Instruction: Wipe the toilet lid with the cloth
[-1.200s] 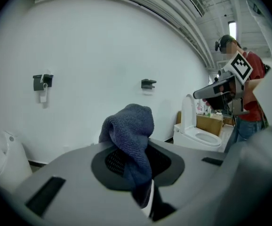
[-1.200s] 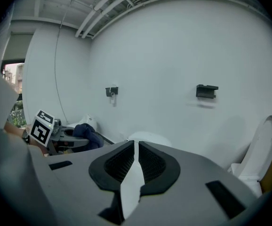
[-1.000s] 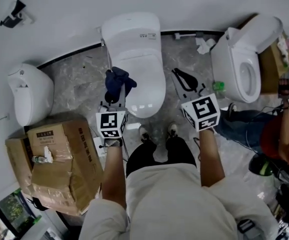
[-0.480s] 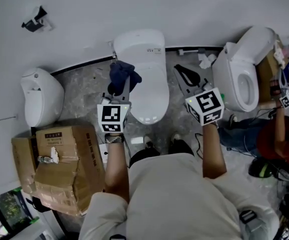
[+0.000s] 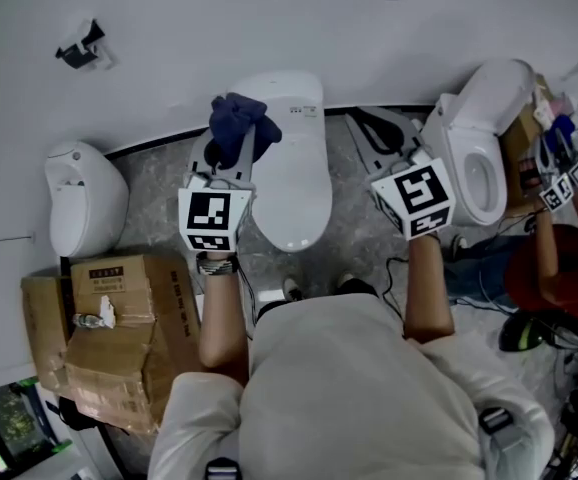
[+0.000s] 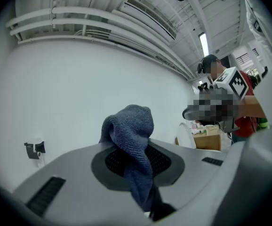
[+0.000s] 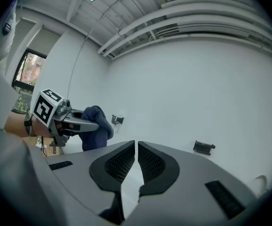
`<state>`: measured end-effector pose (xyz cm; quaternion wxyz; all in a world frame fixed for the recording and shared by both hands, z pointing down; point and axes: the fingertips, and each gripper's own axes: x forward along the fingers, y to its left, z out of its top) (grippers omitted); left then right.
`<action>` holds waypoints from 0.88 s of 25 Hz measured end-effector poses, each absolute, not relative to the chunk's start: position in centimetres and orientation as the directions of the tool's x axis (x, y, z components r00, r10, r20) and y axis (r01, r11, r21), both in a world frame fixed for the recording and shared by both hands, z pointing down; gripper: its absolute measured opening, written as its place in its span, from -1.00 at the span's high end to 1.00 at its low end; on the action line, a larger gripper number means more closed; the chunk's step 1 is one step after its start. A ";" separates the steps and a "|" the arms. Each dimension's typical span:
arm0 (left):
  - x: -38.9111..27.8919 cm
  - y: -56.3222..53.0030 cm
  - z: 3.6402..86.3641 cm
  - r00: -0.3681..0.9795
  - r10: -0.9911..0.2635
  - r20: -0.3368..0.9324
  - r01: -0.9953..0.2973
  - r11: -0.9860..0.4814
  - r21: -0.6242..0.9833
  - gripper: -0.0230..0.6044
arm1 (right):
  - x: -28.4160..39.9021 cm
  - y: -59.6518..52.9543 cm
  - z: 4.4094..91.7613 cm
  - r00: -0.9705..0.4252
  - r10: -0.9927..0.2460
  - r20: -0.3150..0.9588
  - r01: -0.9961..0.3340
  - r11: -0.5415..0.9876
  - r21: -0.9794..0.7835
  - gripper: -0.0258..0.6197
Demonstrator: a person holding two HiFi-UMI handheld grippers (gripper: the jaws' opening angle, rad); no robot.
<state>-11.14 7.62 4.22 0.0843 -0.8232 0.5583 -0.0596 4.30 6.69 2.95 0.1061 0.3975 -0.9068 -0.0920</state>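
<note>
A white toilet [image 5: 291, 173] with its lid down stands against the wall, straight ahead of me in the head view. My left gripper [image 5: 231, 158] is held up over the toilet's left side, shut on a bunched dark blue cloth [image 5: 239, 126]. In the left gripper view the cloth [image 6: 132, 135] sticks up from between the pads and hangs down over them. My right gripper [image 5: 374, 133] is raised to the right of the toilet. Its jaws [image 7: 136, 147] are shut with nothing between them. The right gripper view also shows the left gripper [image 7: 75, 121] with the cloth [image 7: 97, 126].
A second toilet [image 5: 479, 158] with its lid up stands at the right, with another person [image 5: 559, 268] beside it. A white fixture [image 5: 84, 203] and cardboard boxes [image 5: 119, 338] are at the left. Black fittings [image 5: 79, 46] hang on the wall.
Both grippers have risen, from beside the toilet's front to the level of its back end near the wall. The cloth has stayed in the left gripper.
</note>
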 end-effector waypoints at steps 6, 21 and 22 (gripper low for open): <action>-9.1 8.6 0.4 0.423 -0.904 -0.060 -0.886 -0.398 -0.239 0.76 | 4.0 7.5 -0.5 -0.658 -0.750 0.066 -0.705 0.645 0.297 0.79; -8.4 9.4 -2.4 0.464 -0.881 -0.092 -0.861 -0.424 -0.282 0.76 | 4.0 7.2 -2.7 -0.648 -0.760 0.044 -0.707 0.622 0.335 0.83; -8.4 9.4 -2.4 0.464 -0.881 -0.093 -0.861 -0.424 -0.281 0.76 | 3.9 7.1 -2.7 -0.650 -0.759 0.042 -0.707 0.624 0.334 0.83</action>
